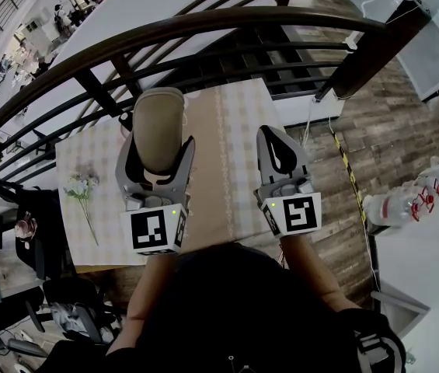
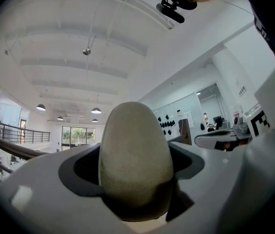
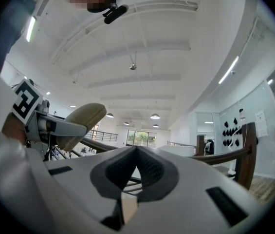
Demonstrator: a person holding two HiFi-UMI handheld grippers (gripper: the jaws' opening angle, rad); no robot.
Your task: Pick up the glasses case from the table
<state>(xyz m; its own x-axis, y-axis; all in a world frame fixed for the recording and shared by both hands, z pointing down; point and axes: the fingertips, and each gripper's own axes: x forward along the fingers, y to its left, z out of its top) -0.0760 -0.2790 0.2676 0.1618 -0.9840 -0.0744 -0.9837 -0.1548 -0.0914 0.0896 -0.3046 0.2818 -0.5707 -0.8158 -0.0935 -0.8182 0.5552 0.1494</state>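
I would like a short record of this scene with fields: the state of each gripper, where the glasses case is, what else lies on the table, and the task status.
left gripper: shut on the glasses case
right gripper: jaws together, nothing between them
glasses case: beige, oval, standing up out of the left jaws, with the ceiling behind it in the left gripper view
table: checked cloth, below both grippers
other item on table: small flower sprig at the left side
background: dark curved railing beyond the table
task status: case appears lifted off the table

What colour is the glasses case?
The glasses case is plain greyish beige, clearest in the left gripper view.
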